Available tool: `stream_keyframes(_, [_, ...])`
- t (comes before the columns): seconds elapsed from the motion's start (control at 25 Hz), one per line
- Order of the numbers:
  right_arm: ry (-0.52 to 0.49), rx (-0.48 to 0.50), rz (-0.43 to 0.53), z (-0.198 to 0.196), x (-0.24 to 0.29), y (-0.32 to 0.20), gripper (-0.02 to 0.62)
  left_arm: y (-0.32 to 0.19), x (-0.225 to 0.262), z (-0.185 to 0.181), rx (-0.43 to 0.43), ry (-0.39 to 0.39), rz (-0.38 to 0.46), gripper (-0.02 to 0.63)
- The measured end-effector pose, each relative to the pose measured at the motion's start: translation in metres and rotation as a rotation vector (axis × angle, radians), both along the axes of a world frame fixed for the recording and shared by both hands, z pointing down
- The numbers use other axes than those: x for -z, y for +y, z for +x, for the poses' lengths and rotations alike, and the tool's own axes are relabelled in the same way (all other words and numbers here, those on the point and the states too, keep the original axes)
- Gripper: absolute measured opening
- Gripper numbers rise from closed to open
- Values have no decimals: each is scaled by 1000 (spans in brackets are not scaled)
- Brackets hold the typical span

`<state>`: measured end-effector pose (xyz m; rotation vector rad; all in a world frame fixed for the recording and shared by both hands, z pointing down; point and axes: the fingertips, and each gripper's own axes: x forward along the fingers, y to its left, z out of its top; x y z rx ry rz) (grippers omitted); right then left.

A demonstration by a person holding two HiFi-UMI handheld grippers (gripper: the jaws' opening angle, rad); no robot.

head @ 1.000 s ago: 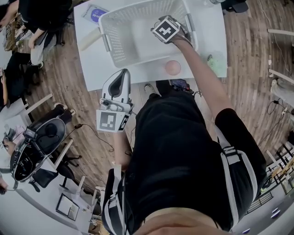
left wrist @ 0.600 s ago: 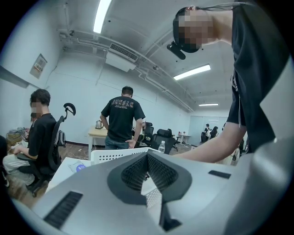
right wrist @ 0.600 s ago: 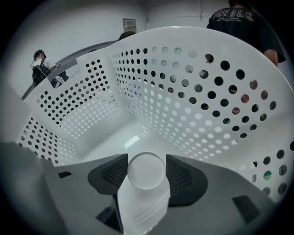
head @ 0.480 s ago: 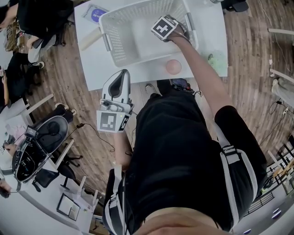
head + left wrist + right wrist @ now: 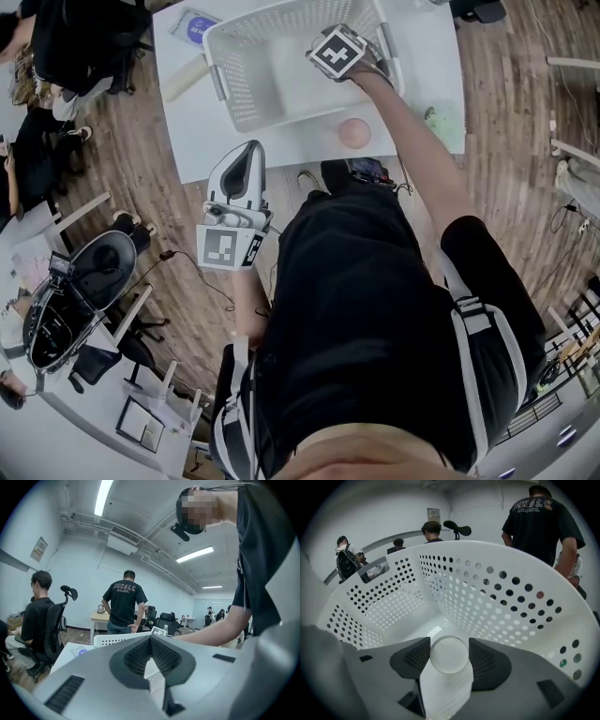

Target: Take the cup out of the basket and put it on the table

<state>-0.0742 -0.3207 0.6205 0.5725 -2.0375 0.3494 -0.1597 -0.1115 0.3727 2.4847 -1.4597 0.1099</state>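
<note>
A white cup lies between the jaws of my right gripper, its round base facing away from the camera. That gripper is shut on it, inside the white perforated basket just above the basket's floor. In the head view the right gripper shows only its marker cube over the basket, near its right wall; the cup is hidden there. My left gripper is held low, off the near edge of the white table. In its own view the left gripper has its jaws together and holds nothing.
A pink round thing and a pale green thing lie on the table right of the basket. A blue-labelled pack and a beige stick lie to its left. People and office chairs stand around.
The right gripper's marker cube has shifted a little toward the far side of the basket. The left gripper has stayed where it was.
</note>
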Motion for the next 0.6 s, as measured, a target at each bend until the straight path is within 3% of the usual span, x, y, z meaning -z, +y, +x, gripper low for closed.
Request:
stream_keyframes(0.24, [-126,-8,26,-8,40,9,250,15,8,-1,-11,-1,25,18])
stream_keyframes(0.6, [-358,-7,153,-16,120,19,250,39,12,0,-29,10,53,18])
